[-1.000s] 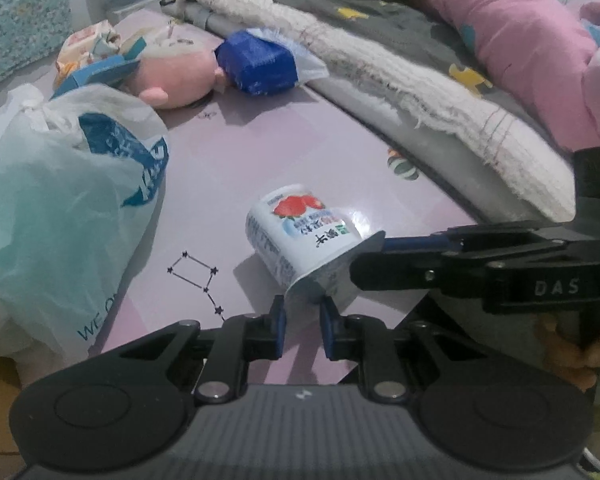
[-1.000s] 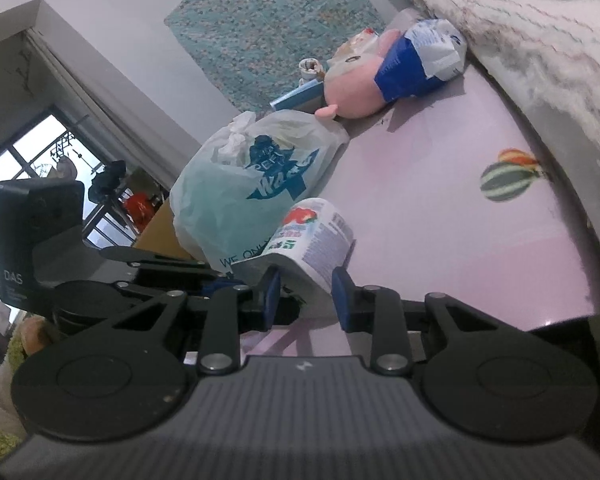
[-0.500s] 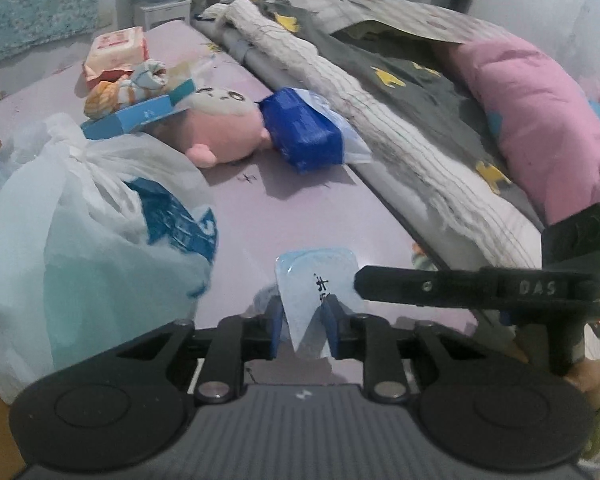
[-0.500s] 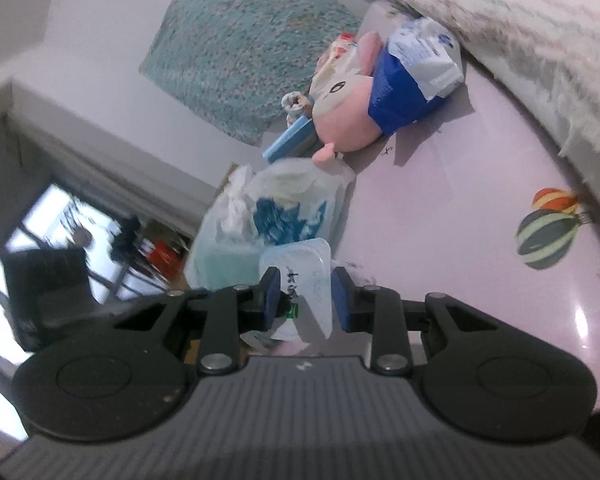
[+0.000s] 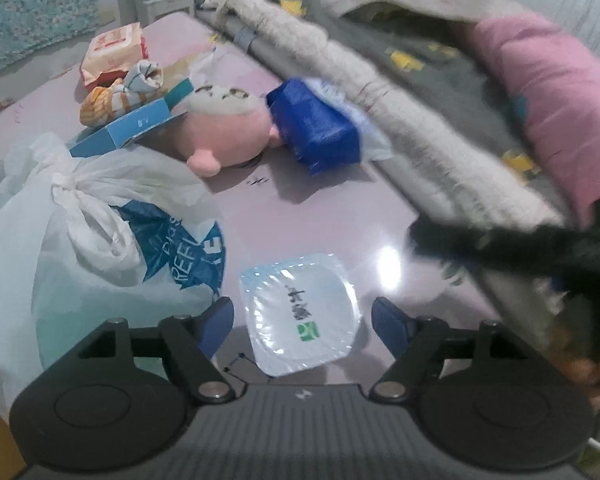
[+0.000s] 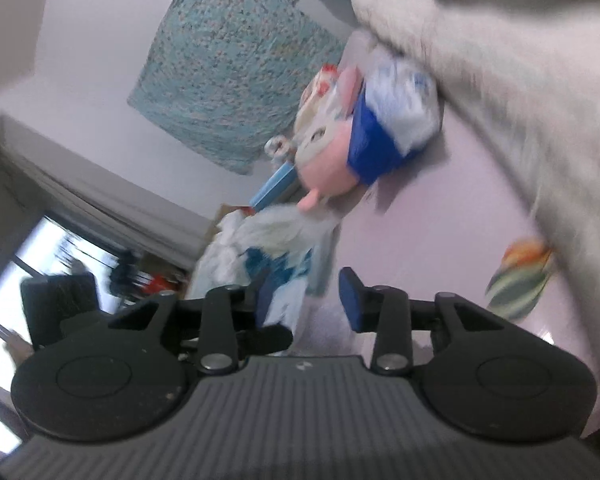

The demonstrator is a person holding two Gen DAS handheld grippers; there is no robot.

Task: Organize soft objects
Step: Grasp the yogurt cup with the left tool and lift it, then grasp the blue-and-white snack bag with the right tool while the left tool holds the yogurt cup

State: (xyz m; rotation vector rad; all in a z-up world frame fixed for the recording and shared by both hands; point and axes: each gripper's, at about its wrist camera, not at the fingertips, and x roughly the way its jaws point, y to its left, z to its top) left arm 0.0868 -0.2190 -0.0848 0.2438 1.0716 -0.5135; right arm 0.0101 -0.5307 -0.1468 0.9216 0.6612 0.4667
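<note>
- Left wrist: my left gripper (image 5: pixel 303 316) has its fingers apart around the upright yogurt cup (image 5: pixel 300 314), not touching it, on the lilac tabletop (image 5: pixel 319 208). Bumping it could tip it toward the plastic bag (image 5: pixel 80 240).
- Right wrist: my right gripper (image 6: pixel 303 296) is empty, fingers apart; the view is blurred. Plush toy (image 6: pixel 327 152) lies ahead; window at the left.

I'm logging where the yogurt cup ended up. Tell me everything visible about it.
The yogurt cup stands upright on the lilac tabletop, seen from above. Its squarish, round-cornered foil lid is sealed, glossy white with a pale blue edge, dark printed characters and a small green logo. It sits between the open fingers of the left gripper, with a gap on each side. The white plastic bag lies just to its left, apart from it.
</note>
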